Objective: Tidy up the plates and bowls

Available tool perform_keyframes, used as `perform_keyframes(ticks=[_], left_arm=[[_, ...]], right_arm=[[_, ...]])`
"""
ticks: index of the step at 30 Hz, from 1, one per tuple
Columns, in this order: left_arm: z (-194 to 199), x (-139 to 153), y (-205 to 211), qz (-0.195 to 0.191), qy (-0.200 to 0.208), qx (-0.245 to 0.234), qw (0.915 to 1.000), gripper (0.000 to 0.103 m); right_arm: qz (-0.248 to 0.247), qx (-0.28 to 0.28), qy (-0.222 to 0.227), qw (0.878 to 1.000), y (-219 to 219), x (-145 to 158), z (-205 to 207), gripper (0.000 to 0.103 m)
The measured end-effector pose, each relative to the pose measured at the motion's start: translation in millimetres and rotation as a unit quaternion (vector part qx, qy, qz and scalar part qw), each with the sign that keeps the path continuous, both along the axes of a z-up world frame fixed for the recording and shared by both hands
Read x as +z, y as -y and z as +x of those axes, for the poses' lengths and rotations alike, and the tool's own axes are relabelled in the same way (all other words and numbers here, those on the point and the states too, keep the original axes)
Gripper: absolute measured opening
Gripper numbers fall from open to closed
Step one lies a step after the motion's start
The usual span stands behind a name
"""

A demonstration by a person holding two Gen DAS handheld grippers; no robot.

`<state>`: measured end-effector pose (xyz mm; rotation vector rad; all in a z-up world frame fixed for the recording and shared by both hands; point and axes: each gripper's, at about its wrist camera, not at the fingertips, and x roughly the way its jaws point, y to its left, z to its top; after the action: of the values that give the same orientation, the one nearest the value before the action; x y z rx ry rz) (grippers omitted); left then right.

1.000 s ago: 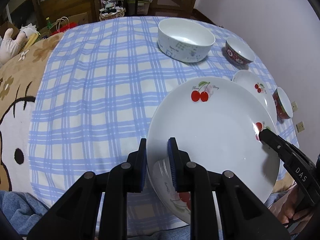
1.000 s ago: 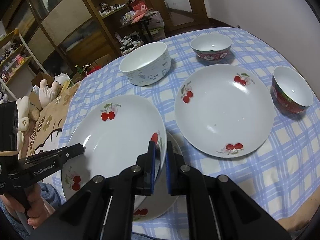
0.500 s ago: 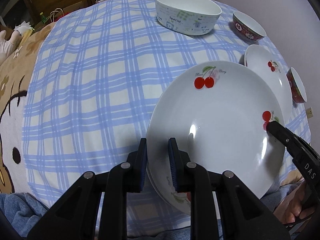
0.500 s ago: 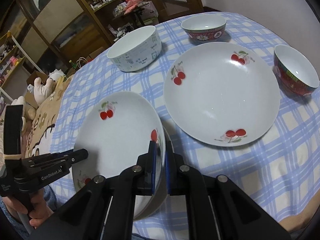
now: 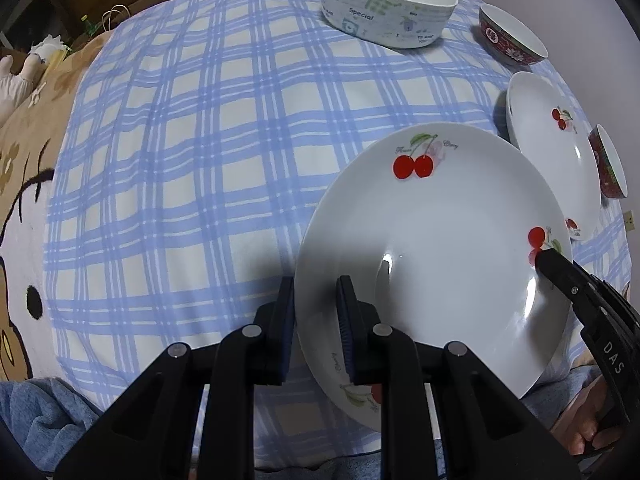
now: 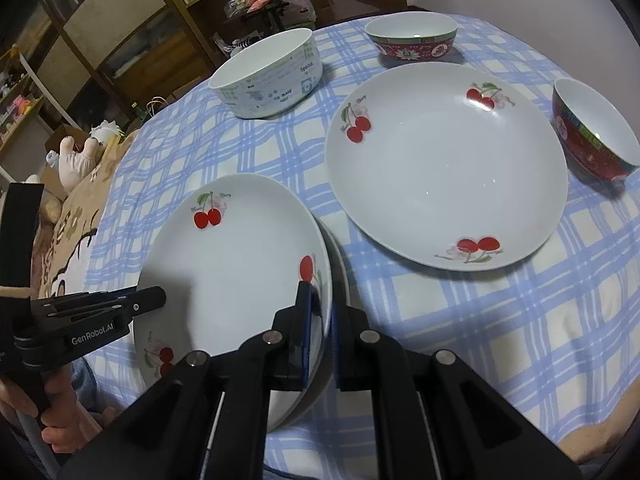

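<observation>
A white cherry plate is held between both grippers, just over a second cherry plate lying at the table's near edge. My left gripper is shut on the held plate's left rim. My right gripper is shut on its right rim. A third cherry plate lies flat to the right. A large white printed bowl stands at the back, with one red bowl beside it and another red bowl at the right.
The round table has a blue checked cloth. A brown cartoon blanket lies to the left. Wooden shelves and a plush toy are beyond the table. The wall is close on the right.
Both grippers have lowered the held plate toward the plate beneath it, and the gap between the two has closed. The other dishes have not moved.
</observation>
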<state>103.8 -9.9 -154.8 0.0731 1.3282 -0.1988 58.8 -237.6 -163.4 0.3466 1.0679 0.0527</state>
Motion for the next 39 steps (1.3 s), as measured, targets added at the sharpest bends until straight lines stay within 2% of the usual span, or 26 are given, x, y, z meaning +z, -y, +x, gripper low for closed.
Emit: perform_keyframes(ticks=[30,32,36,39], left_arm=[[2,1,4,0.011,0.01,-0.012,0.9998,0.02],[1,1,4,0.012,0.011,-0.013,0.9998,0.02],[-2,2,2,0.017,0.014,-0.012,0.9997,0.02],[-6,7,0,0.017,0.019,-0.008,0.9997,0.02]], right_arm=[[0.001,0.002,0.01,1.0,1,2,6,0.012],[-0.004,0.003,0.011,1.0,0,2,6,0.012],[-0.045,0.003,0.02,0.999,-4,6,5,0.016],[-0.039,0.01,0.038,0.998,-4,13,3,0.016]])
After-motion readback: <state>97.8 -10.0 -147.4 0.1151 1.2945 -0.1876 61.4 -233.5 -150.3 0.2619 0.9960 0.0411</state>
